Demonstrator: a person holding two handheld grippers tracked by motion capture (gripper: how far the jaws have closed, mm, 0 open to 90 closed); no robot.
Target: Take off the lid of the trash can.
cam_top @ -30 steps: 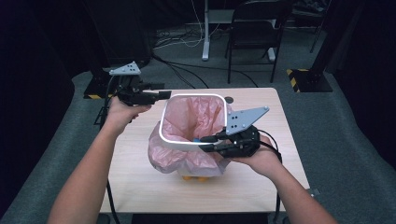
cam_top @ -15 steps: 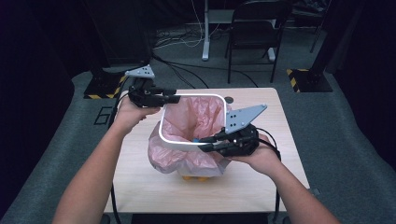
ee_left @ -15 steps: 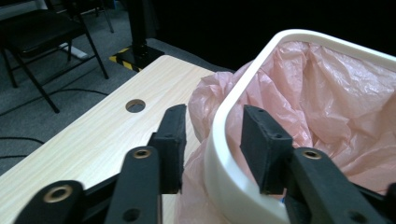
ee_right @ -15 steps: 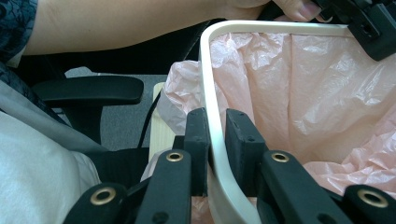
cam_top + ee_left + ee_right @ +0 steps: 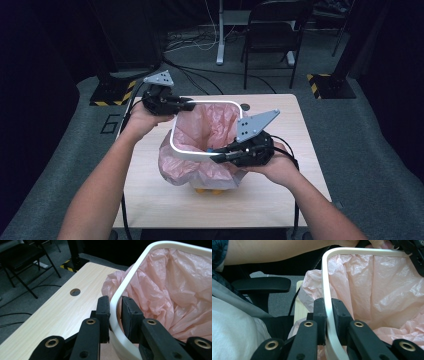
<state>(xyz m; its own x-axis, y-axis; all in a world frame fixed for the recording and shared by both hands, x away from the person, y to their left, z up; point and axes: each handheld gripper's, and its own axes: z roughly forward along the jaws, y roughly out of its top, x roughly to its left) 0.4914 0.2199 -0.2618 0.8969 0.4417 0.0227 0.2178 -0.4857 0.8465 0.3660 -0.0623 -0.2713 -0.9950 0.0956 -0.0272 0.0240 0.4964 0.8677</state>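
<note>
Fingers (image 5: 103, 312) of the left gripper (image 5: 186, 105) have just been closing astride the white rim ring (image 5: 172, 145), a slim gap remaining at the inner pad; right gripper (image 5: 219, 157) fingers (image 5: 320, 312) clamp the near edge. Ring and pink bag (image 5: 210, 125) sit on a bin, mid-counter (image 5: 150, 200). Judged stiff, light, smooth ring; flimsy, tear-prone film: hold the ring at opposite edges.

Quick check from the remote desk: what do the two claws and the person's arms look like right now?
Both are black two-jaw tools. The left claw and the right claw each carry a grey three-cornered plate with small holes on top. The gripper views show flat black pads on black links with brass-coloured rivets. A black cable trails from each. The forearms are bare; a dark patterned sleeve edge and a white garment show in the right gripper view.
</note>
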